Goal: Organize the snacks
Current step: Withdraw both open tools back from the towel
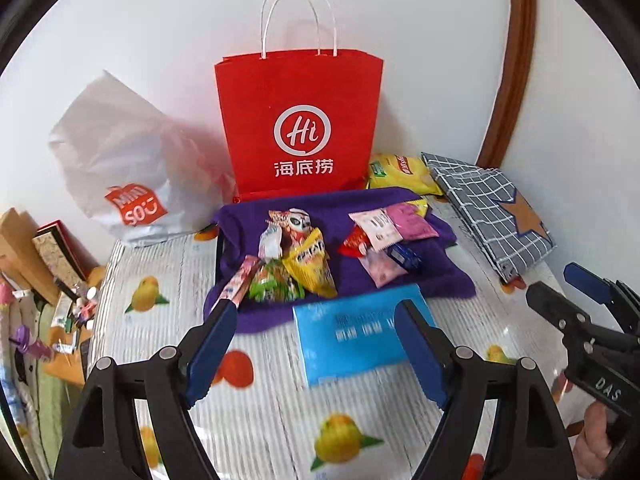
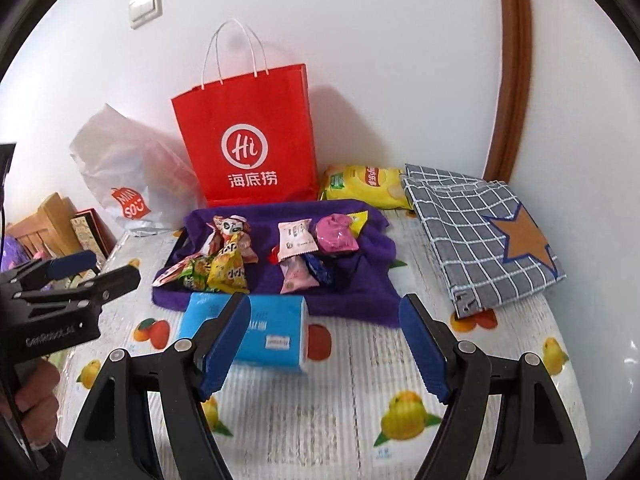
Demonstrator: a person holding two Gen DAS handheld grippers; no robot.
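Nearest the cameras, the left hand-held gripper (image 1: 314,350) and the right hand-held gripper (image 2: 324,346) both hung released and empty above the fruit-print table (image 2: 340,412). Just beyond lay a blue tissue pack (image 2: 260,332), touching the near edge of the purple towel (image 1: 440,276). The snack packets (image 1: 296,268) sat in two loose heaps on that towel. A good grasp would likely single out one packet from above, by its crimped edge. Behind stood the red paper bag (image 1: 300,128).
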